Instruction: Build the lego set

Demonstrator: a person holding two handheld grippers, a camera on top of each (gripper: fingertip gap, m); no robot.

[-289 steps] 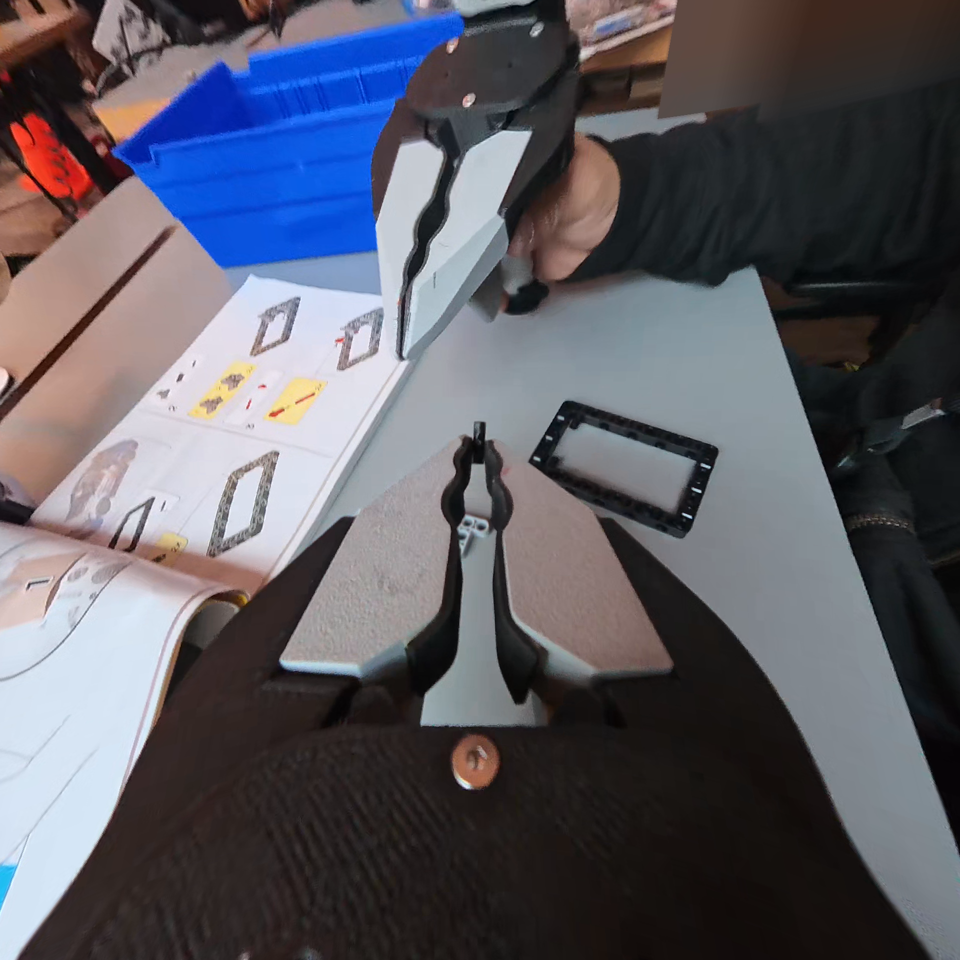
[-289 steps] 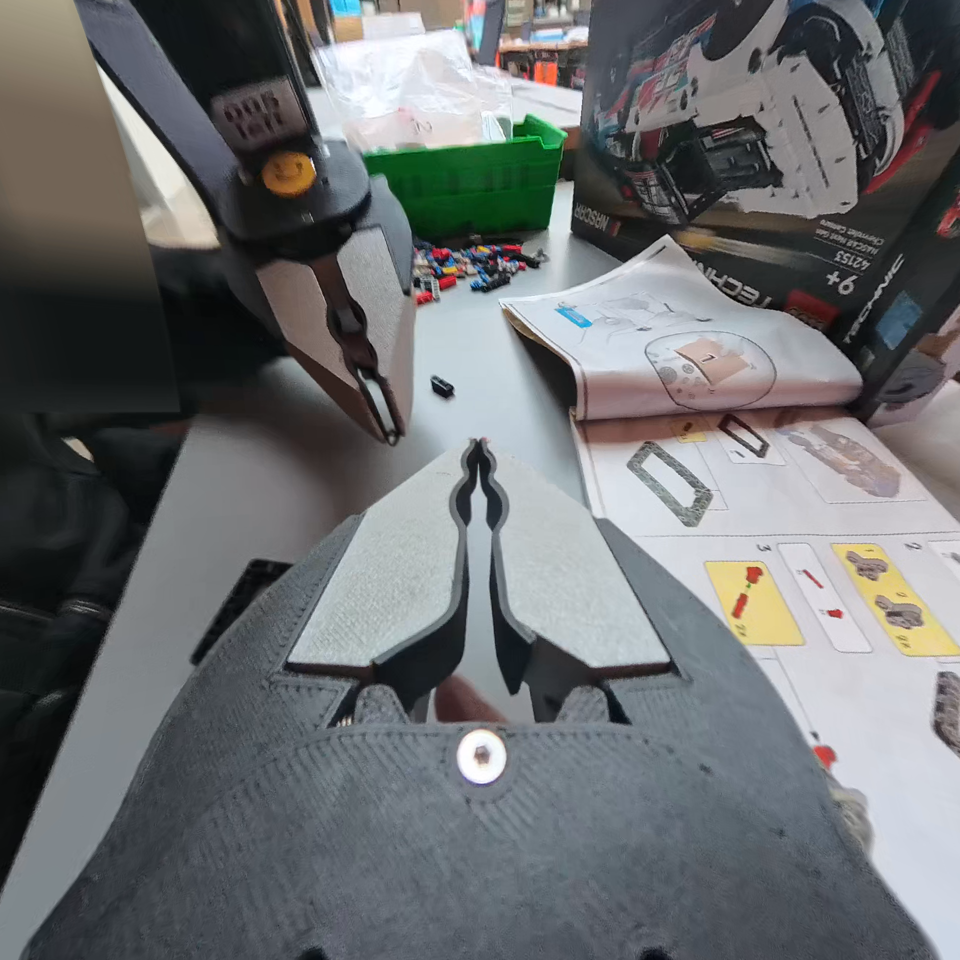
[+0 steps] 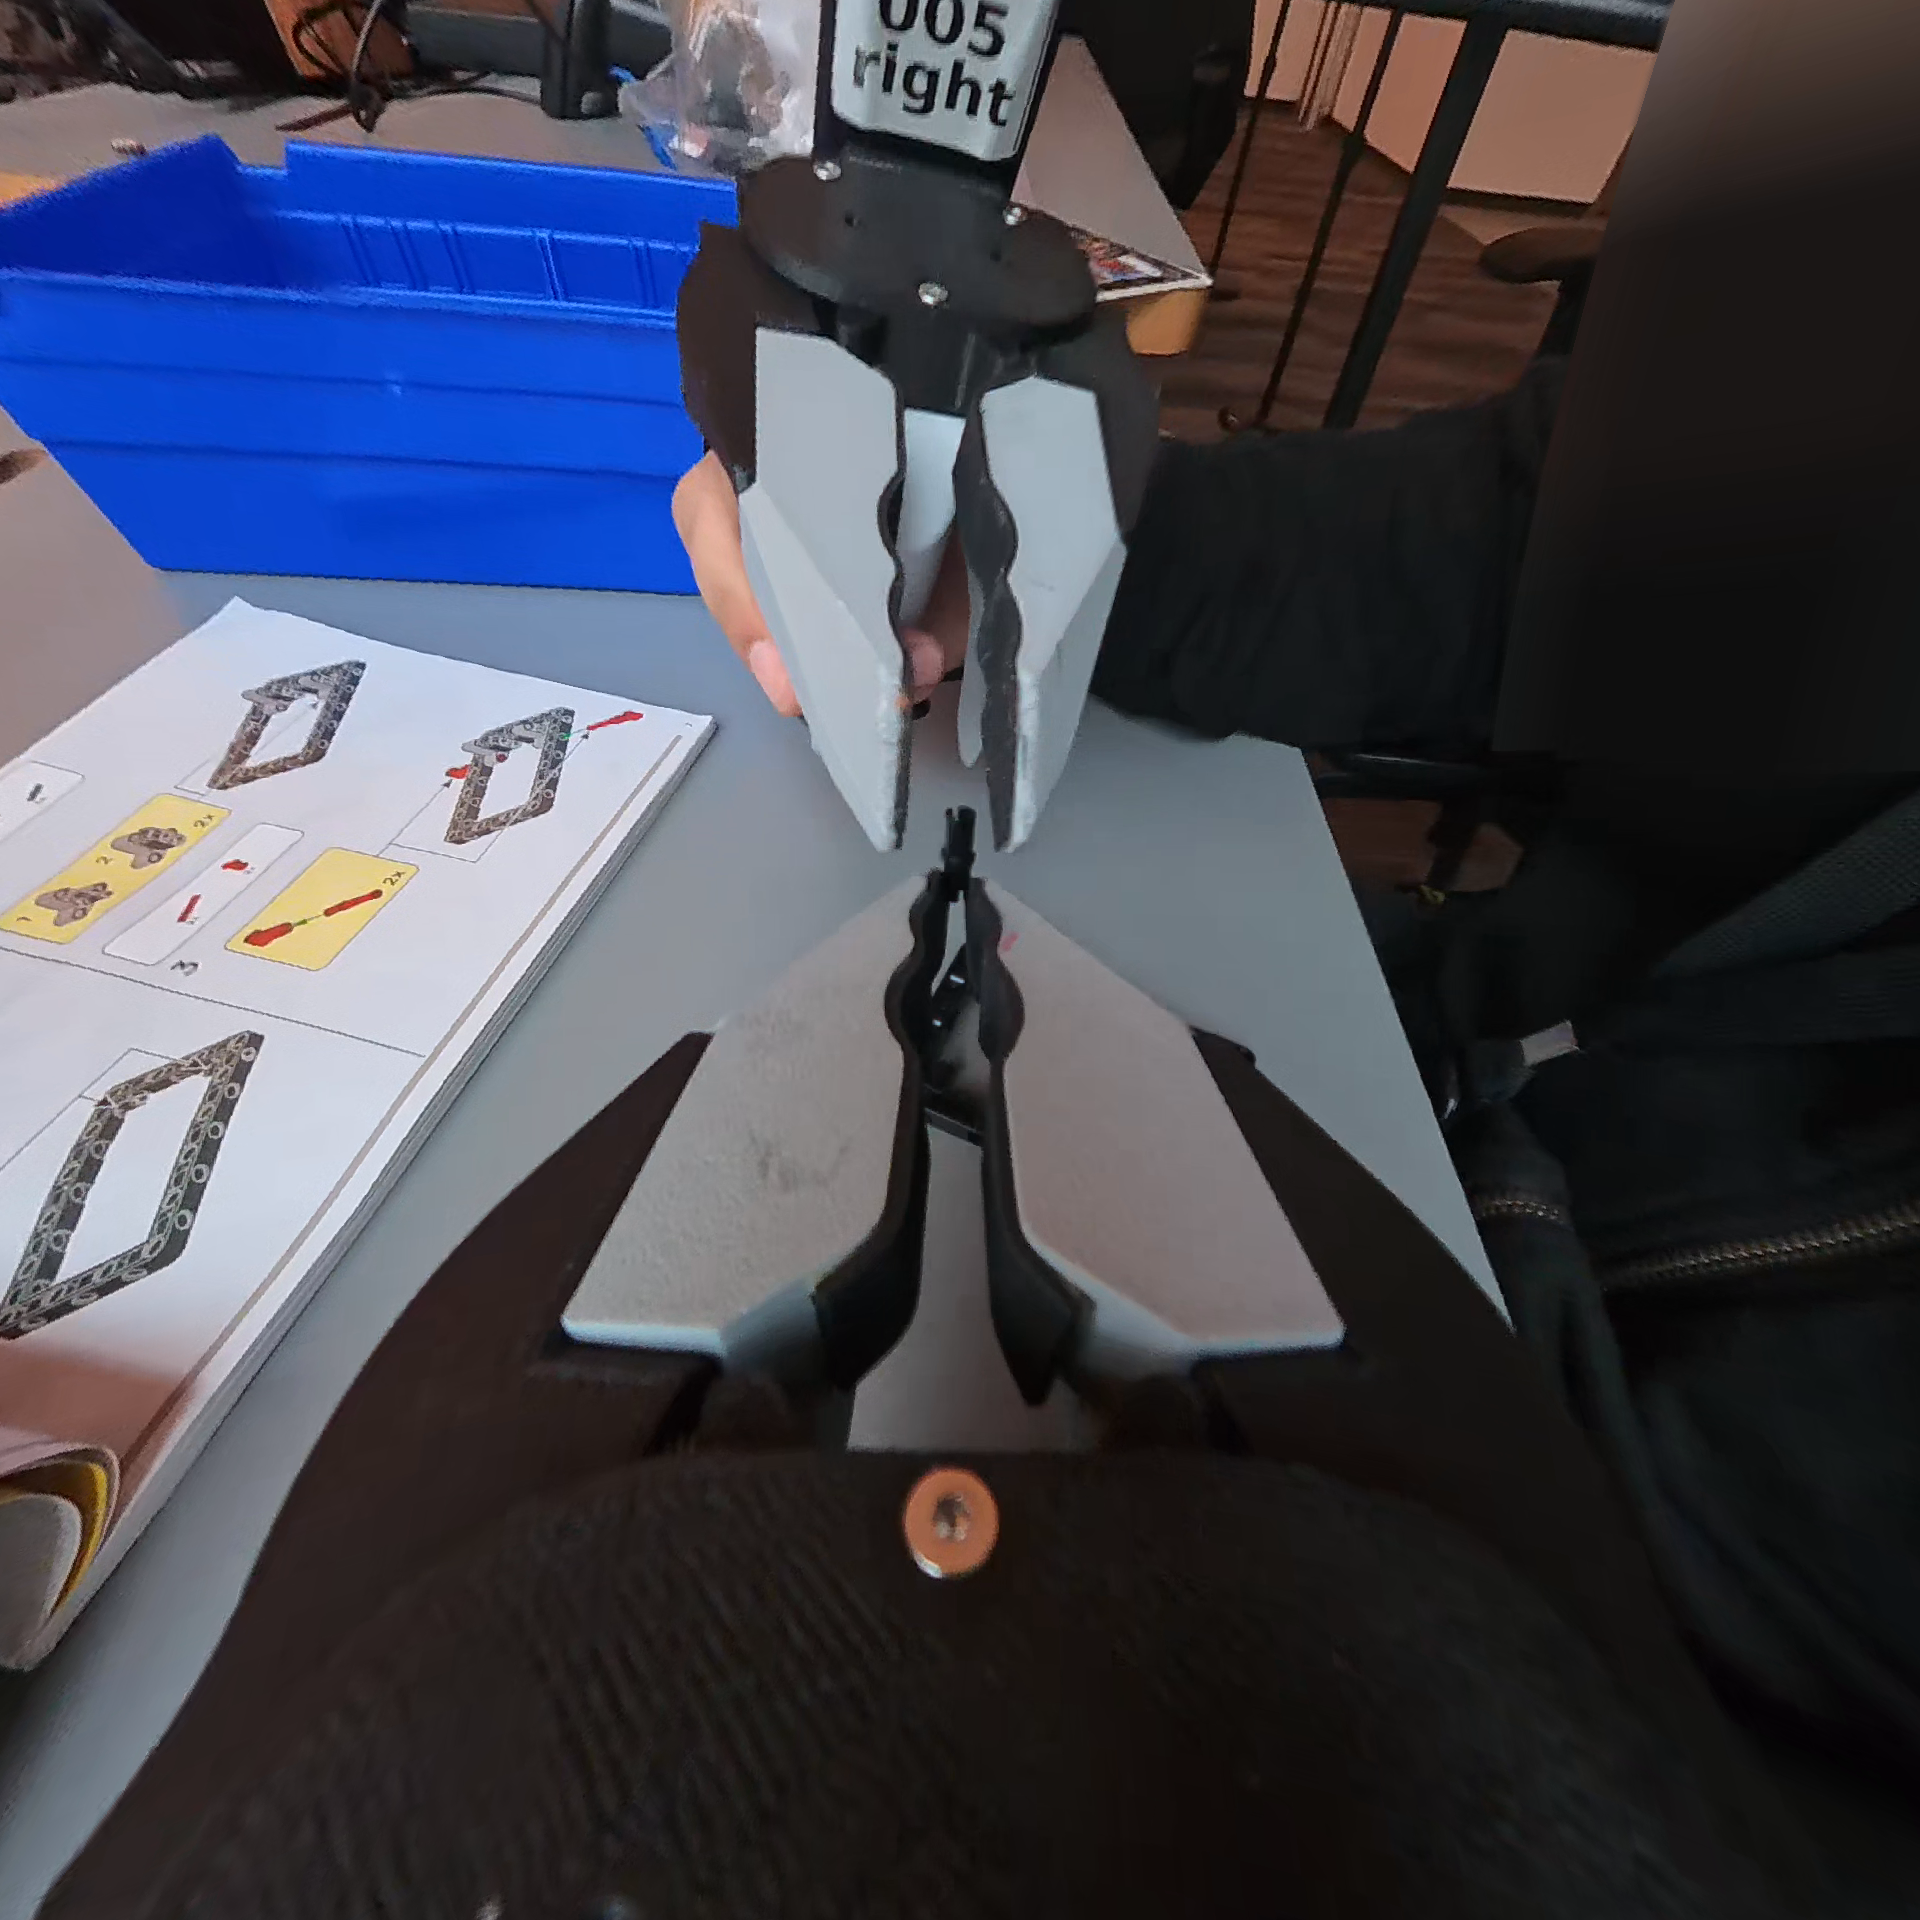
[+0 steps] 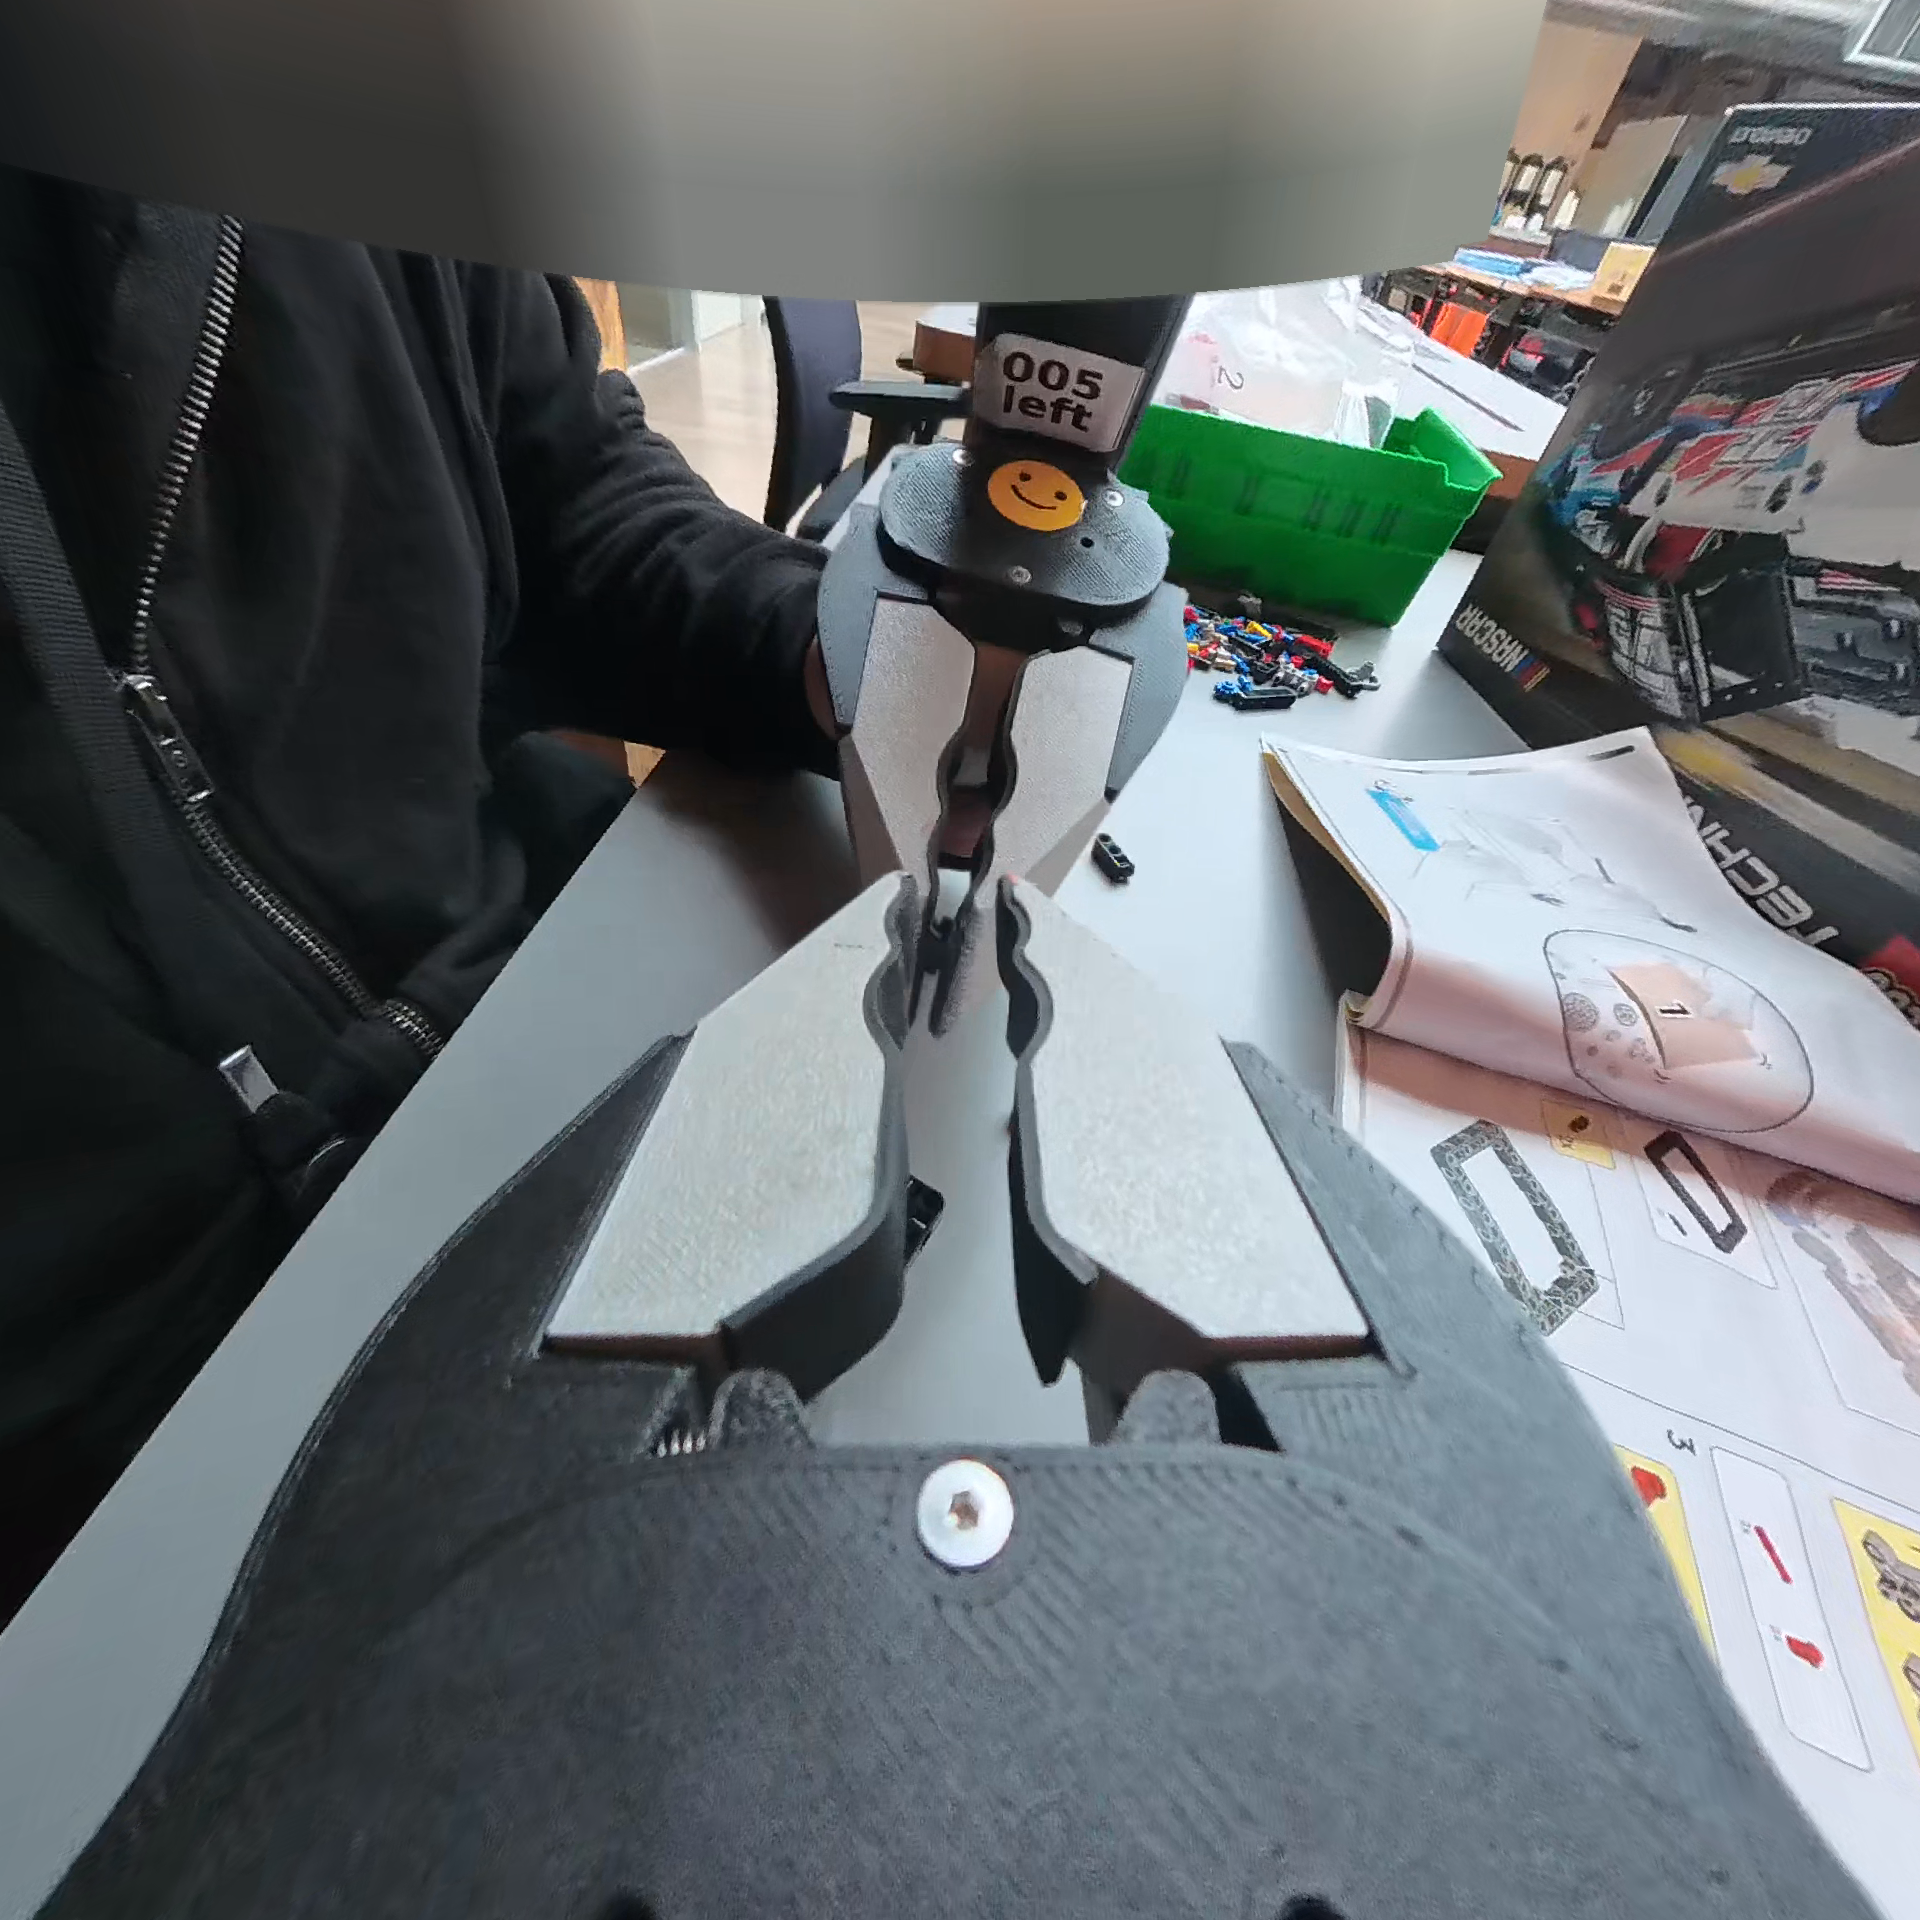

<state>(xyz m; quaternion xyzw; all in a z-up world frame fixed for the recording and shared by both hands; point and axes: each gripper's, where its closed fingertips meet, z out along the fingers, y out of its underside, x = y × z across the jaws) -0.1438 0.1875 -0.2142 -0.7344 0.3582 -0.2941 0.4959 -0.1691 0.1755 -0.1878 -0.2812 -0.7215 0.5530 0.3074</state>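
Observation:
My left gripper [image 3: 951, 883] is shut on a small black pin [image 3: 958, 836] that sticks out past its tips. My right gripper [image 3: 951, 831] comes from the far side, tip to tip with the left, and is open with one finger on each side of the pin. In the right wrist view my right gripper [image 4: 954, 899] is open around the pin [image 4: 938, 966], which the left gripper [image 4: 954, 878] holds from the other side. A black piece [image 3: 951, 1039], likely the frame, shows on the table through the left gripper's gap.
The open instruction booklet [image 3: 312, 883] lies to the left, with a blue bin [image 3: 364, 364] behind it. The right wrist view shows a green bin [image 4: 1299, 520], a pile of loose pieces [image 4: 1257, 655], a small black piece [image 4: 1114, 854], the set's box [image 4: 1714, 468] and the person's black jacket [image 4: 312, 623]. The grippers are tip to tip, or close to it.
The right gripper was shut and off to the side; now it is open and faces the left gripper's tip, around the pin. The left gripper still holds the pin.

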